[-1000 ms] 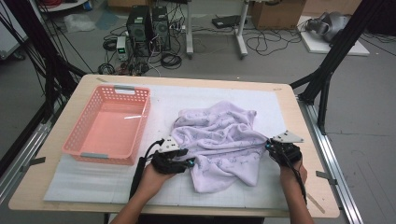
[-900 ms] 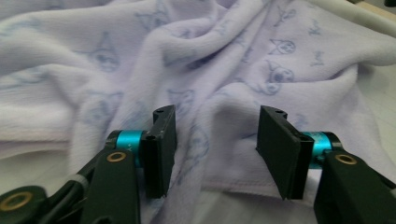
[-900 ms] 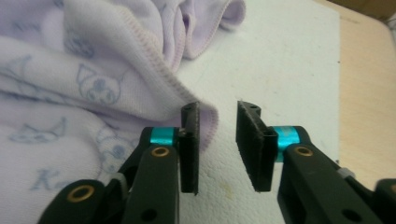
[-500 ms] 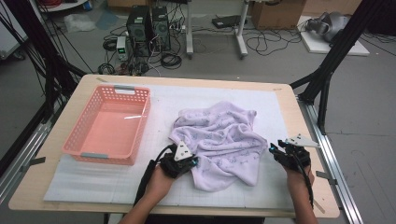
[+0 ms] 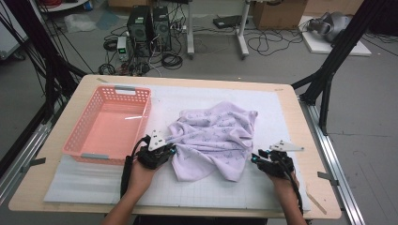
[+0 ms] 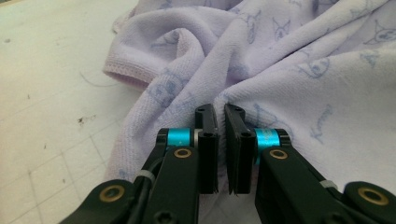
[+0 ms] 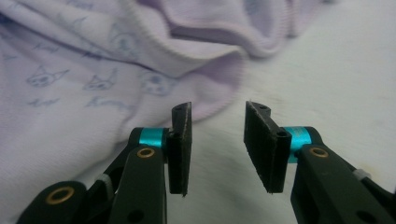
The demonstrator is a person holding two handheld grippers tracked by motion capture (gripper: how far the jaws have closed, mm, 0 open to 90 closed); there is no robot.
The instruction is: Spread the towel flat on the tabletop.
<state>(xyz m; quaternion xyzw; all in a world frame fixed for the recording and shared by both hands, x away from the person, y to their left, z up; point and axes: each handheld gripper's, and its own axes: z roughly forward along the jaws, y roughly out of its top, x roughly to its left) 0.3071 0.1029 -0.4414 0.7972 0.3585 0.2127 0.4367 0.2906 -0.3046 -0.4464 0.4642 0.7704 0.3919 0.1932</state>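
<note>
White mat (image 5: 291, 117), left tool (image 5: 172, 151) pinching lilac cloth (image 5: 216, 136), right tool (image 5: 254, 158) spread, just opened, forearms low.

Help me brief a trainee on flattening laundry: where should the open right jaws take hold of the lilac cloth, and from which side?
Grip the ribbed hem fold of the lilac cloth that bulges toward the right gripper, probably coming in low along the mat from the cloth's right edge. That rolled rim stands up off the mat, so one jaw could slide under it.

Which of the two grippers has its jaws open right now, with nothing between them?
The right gripper: its jaws stand apart over the white mat, just short of the lilac cloth. The left gripper has its jaws closed, tips at the cloth.
</note>
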